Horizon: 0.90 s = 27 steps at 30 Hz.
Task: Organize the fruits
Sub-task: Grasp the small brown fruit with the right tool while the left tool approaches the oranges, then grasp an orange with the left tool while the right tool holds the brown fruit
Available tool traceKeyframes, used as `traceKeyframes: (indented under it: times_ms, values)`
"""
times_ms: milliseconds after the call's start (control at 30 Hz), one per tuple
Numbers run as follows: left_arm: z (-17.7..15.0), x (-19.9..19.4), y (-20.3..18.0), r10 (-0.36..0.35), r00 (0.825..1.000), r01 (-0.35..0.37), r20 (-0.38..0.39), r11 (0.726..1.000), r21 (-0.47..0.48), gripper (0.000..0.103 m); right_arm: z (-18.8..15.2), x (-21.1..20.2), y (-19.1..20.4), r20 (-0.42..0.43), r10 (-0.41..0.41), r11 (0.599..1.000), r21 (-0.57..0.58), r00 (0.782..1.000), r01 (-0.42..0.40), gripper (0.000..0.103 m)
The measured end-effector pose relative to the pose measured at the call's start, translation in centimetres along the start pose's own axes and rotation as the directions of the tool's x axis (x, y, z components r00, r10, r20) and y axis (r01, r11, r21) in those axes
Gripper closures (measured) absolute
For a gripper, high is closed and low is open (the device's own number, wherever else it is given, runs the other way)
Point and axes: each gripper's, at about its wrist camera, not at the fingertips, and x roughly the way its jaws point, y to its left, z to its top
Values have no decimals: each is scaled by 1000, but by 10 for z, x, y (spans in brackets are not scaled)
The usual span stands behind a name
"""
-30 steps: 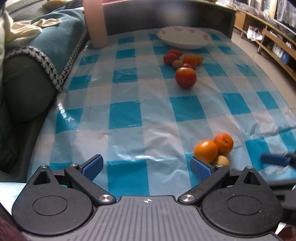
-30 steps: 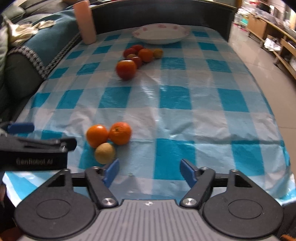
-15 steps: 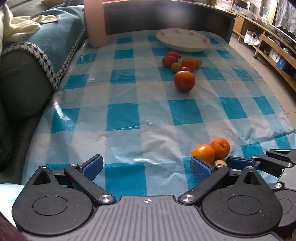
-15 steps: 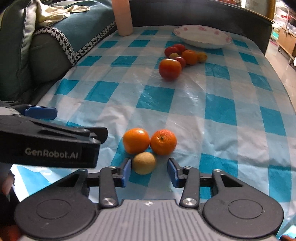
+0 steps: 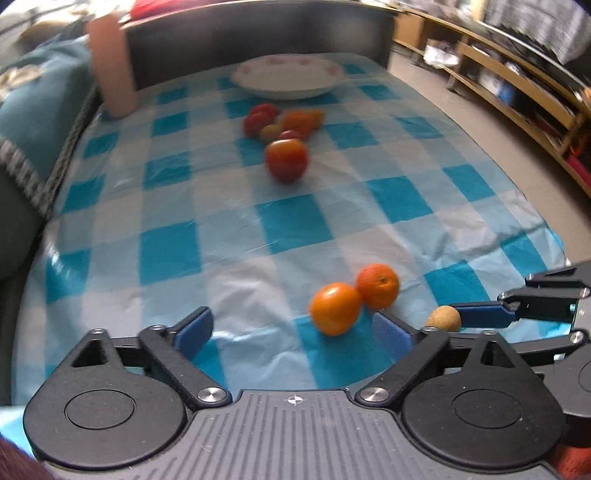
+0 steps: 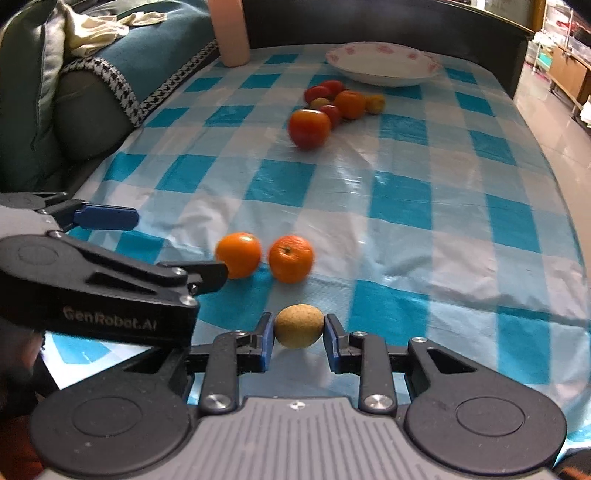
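Note:
My right gripper (image 6: 299, 338) is shut on a small tan fruit (image 6: 299, 325), with both blue pads against its sides; the fruit also shows in the left wrist view (image 5: 444, 318). Two oranges (image 6: 239, 254) (image 6: 291, 258) lie just beyond it on the checked cloth, also in the left wrist view (image 5: 335, 308) (image 5: 377, 286). My left gripper (image 5: 291, 326) is open and empty, to the left of the oranges. A big red tomato (image 6: 308, 128) and a cluster of several small fruits (image 6: 341, 99) lie farther off. A white plate (image 6: 384, 68) stands at the far end.
A pink cylinder (image 6: 229, 33) stands at the far left corner. A sofa with a teal throw (image 6: 129, 55) runs along the left edge. The table's dark back rail (image 5: 258, 37) is behind the plate. Wooden shelves (image 5: 517, 81) stand to the right.
My right gripper has closed on the tan fruit and drawn it back from the two oranges. The left gripper has shifted slightly, staying open.

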Motion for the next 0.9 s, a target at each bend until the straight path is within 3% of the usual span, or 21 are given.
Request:
traceKeyframes:
  times_ms: [133, 300, 700, 900]
  values:
    - [5, 12, -7, 3, 1000, 0, -28, 996, 94, 25, -1, -3, -7, -6, 8, 1000, 23, 1000, -7, 60]
    - [8, 28, -13, -44, 995, 58, -95, 987, 153, 33, 0, 0, -18, -9, 10, 997, 81, 1000, -10, 60]
    - [20, 39, -14, -96, 986, 120, -133, 975, 188, 35, 9, 4, -39, -11, 34, 981, 192, 999, -32, 60]
    - [25, 37, -18, -136, 978, 170, -155, 958, 231, 59, 14, 5, -39, -12, 39, 980, 198, 999, -35, 60]
